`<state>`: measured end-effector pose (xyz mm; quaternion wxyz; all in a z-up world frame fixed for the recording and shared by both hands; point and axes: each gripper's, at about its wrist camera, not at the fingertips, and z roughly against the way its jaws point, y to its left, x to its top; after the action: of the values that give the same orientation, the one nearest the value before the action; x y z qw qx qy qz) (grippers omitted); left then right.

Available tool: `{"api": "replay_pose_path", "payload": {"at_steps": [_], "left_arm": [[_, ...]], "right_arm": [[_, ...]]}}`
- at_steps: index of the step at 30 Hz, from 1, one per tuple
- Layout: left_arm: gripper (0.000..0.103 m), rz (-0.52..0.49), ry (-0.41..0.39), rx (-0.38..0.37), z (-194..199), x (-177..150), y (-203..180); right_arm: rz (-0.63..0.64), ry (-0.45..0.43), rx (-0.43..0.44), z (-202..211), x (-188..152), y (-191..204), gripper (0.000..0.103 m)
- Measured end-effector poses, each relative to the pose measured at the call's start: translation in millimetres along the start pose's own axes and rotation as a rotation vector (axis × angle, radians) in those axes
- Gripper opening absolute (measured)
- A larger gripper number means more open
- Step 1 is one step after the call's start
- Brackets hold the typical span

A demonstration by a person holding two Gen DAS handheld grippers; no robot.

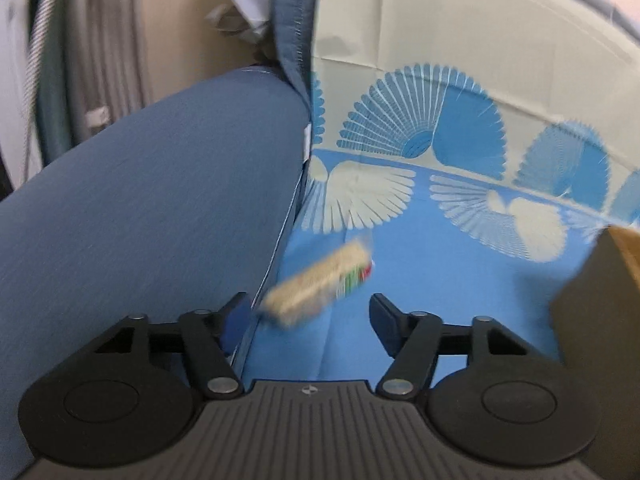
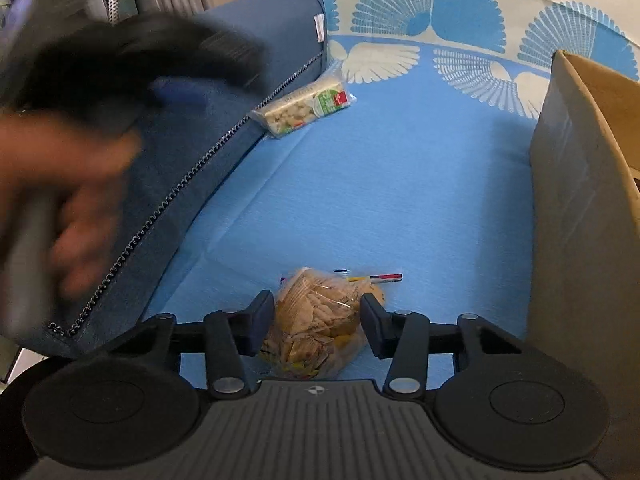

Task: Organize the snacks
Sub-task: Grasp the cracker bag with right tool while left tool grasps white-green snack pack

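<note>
A clear bag of pale chips (image 2: 320, 320) lies on the blue patterned cloth (image 2: 380, 184), and my right gripper (image 2: 318, 320) is closed on it, both pads touching its sides. A wrapped snack bar (image 1: 316, 284) with a green and red label lies on the cloth against the cushion's zipped edge; the right wrist view also shows this snack bar (image 2: 304, 108). My left gripper (image 1: 310, 312) stands open just short of the bar, with nothing between its fingers. In the right wrist view the left gripper (image 2: 140, 68) is a dark blur over the cushion, held by a hand (image 2: 68, 200).
A dark blue zipped cushion (image 1: 140, 200) fills the left side. An open cardboard box (image 2: 580, 200) stands at the right edge of the cloth, seen too as the box (image 1: 600, 320). The cloth rises as a backdrop behind. Grey hoses and crumpled paper sit behind the cushion.
</note>
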<state>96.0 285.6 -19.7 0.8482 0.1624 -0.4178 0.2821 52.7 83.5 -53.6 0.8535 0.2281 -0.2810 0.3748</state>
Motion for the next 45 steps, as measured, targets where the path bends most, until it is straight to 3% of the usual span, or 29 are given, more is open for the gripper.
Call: {"api": "replay_pose_path", "payload": {"at_steps": [3, 5, 8, 10, 11, 12, 15, 19, 23, 27, 31, 36, 38, 45], "left_arm": [[0.091, -0.143, 0.018, 0.027, -39, 11, -26], [0.094, -0.266, 0.048, 0.049, -65, 13, -41], [0.094, -0.392, 0.072, 0.104, -92, 11, -50], [0.094, -0.441, 0.076, 0.086, -99, 8, -52], [0.083, -0.448, 0.084, 0.071, -100, 7, -51], [0.055, -0.444, 0.106, 0.055, -102, 7, -50], [0.031, -0.403, 0.12, 0.058, -95, 7, -44], [0.03, -0.307, 0.097, 0.01, -50, 3, -34], [0.029, -0.175, 0.104, -0.084, 14, -17, -14], [0.029, -0.01, 0.153, -0.23, 74, -49, 15], [0.028, 0.085, 0.196, -0.355, 113, -84, 39], [0.028, 0.111, 0.255, -0.421, 127, -122, 55], [0.022, 0.146, 0.253, -0.444, 126, -123, 63], [0.022, 0.151, 0.313, -0.435, 114, -125, 64]], "right_arm": [[-0.011, 0.015, 0.016, 0, 2, -2, 0.049], [-0.009, 0.02, 0.022, -1, 2, -3, 0.05], [-0.004, 0.025, 0.031, 0, 2, -3, 0.05], [-0.003, 0.028, 0.037, 1, 2, -5, 0.05], [-0.002, 0.029, 0.04, 1, 1, -5, 0.05], [-0.001, 0.029, 0.042, 1, 1, -6, 0.05], [0.001, 0.03, 0.045, 1, 0, -5, 0.05], [0.006, 0.03, 0.036, -3, 3, -2, 0.05], [0.025, 0.027, 0.025, -3, 3, 2, 0.05], [0.049, 0.016, 0.001, 3, -2, 7, 0.049], [0.069, -0.004, -0.042, 8, -7, 10, 0.049], [0.084, -0.007, -0.081, 21, -17, 16, 0.048], [0.086, -0.006, -0.088, 30, -22, 18, 0.048], [0.11, -0.006, -0.122, 47, -35, 33, 0.048]]}}
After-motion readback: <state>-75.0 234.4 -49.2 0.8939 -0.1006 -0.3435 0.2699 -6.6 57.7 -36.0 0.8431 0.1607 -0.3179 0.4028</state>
